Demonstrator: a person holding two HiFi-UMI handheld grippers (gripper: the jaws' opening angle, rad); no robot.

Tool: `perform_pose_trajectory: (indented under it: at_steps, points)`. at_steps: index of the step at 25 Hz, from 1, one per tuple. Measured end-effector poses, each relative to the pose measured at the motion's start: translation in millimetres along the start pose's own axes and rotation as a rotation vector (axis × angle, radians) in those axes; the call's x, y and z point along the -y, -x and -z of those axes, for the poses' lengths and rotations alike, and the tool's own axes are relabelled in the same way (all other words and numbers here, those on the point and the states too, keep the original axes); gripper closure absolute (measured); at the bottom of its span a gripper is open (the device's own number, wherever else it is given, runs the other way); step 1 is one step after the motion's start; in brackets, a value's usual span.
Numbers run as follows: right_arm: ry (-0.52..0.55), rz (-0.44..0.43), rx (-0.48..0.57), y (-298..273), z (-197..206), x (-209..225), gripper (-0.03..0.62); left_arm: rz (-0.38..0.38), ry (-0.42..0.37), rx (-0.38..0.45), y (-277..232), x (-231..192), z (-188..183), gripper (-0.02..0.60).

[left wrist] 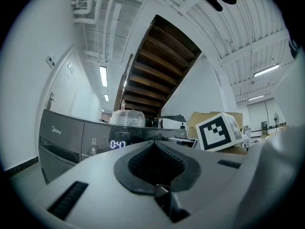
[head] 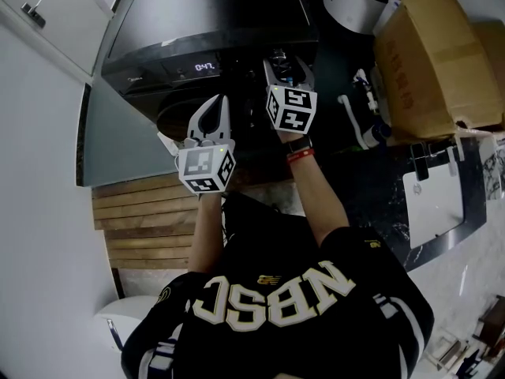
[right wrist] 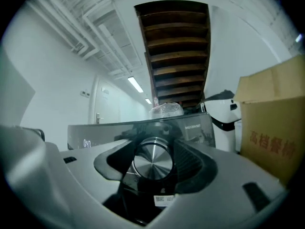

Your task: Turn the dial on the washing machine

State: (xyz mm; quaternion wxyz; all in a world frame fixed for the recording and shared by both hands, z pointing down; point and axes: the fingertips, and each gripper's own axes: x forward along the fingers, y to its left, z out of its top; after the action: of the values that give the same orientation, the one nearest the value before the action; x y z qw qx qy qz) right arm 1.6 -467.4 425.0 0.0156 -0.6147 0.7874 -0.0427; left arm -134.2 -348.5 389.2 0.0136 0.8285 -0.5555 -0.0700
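room: wooden stairs (right wrist: 176, 51) overhead, dark grey washing machine (head: 158, 54) at 12
round brushed-metal dial (right wrist: 152, 160): prob stiff, slick; pinch rim
right gripper (right wrist: 153, 144): clamped on it
left gripper (left wrist: 153, 143): jaws together, empty

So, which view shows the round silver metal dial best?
The right gripper view: the round silver metal dial faces the camera between the jaws of the right gripper. In the head view that gripper mostly hides it; the left gripper view misses it.

The washing machine (head: 158, 30) is dark grey with glowing white numbers (head: 205, 67). Its dial (right wrist: 152, 160) is shiny silver. The left gripper (head: 213, 110) and right gripper (head: 286, 60) are light grey, with black-and-white square marks. The cardboard box (head: 426, 61) is brown with red print.
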Motion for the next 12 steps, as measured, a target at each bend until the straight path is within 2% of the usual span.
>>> perform_pose_trajectory:
  at_steps: [3, 5, 12]
  points:
    - [-0.160, 0.011, 0.016, 0.2, 2.2, 6.0, 0.327, -0.006, 0.000, -0.002, 1.5, 0.0, 0.9, 0.566]
    - [-0.216, 0.010, 0.019, -0.1, 2.6, 7.7, 0.327, -0.010, -0.001, -0.003, 2.1, -0.1, 1.0, 0.566]
    - [-0.217, 0.006, 0.014, 0.4, 1.7, 6.8, 0.327, -0.010, -0.001, -0.005, 2.1, 3.3, 2.3, 0.566]
